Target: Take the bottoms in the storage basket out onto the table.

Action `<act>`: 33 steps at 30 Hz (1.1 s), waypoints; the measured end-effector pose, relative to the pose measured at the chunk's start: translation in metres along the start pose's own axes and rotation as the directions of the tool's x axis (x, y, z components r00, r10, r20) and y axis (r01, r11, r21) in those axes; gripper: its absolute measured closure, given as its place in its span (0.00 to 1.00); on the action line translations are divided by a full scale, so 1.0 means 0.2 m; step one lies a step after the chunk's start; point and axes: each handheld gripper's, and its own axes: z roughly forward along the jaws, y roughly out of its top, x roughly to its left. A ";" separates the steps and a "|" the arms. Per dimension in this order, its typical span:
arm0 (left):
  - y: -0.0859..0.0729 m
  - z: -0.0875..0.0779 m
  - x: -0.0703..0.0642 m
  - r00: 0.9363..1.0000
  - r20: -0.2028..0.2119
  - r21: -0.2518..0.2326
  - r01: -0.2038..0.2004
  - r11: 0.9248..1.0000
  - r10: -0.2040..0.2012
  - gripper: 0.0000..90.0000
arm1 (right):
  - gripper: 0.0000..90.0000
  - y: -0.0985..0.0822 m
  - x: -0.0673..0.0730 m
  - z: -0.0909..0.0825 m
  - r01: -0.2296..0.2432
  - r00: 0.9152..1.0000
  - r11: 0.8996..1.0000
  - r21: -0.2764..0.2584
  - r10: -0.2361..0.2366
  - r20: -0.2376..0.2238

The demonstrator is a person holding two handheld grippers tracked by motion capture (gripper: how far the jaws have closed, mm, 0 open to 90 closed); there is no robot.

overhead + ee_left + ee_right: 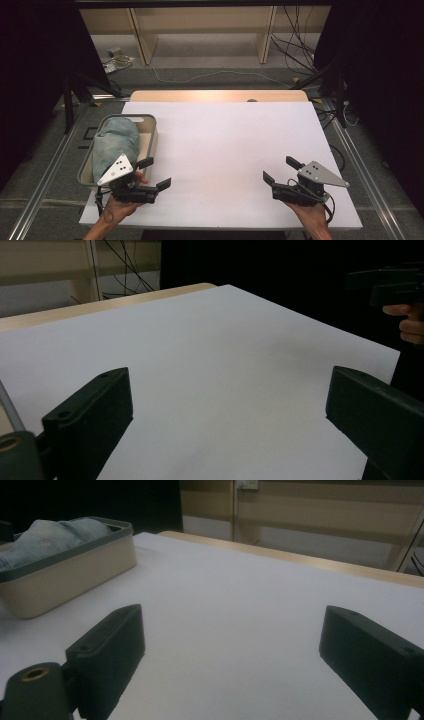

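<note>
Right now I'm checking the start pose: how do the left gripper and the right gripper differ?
The left gripper sits beside the basket holding folded jeans; the right gripper is over bare white tabletop near the far side edge. The left points toward the table's middle rightward, the right leftward. Both have jaws open, holding nothing.

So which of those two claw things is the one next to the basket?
The left gripper, at the table's near left, right beside the basket of denim cloth. The right gripper is far across.
</note>
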 end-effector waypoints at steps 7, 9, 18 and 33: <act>0.00 0.01 0.00 1.000 -0.005 0.002 -0.001 1.000 0.001 0.05 | 0.13 0.00 0.01 0.00 0.007 1.000 1.000 -0.004 -0.007 -0.007; 0.00 0.01 0.00 1.000 -0.011 0.001 -0.005 1.000 0.005 0.05 | 0.13 0.00 0.02 0.00 0.007 1.000 1.000 -0.006 -0.007 -0.010; 0.02 0.03 0.01 0.996 -0.084 0.013 -0.035 0.999 0.036 0.05 | 0.14 0.01 0.03 0.00 0.022 1.000 1.000 -0.001 -0.022 0.002; 0.08 0.03 0.05 0.986 -0.165 -0.067 -0.007 0.998 -0.004 0.06 | 0.14 0.01 0.04 0.00 0.036 0.999 0.999 0.000 -0.036 0.006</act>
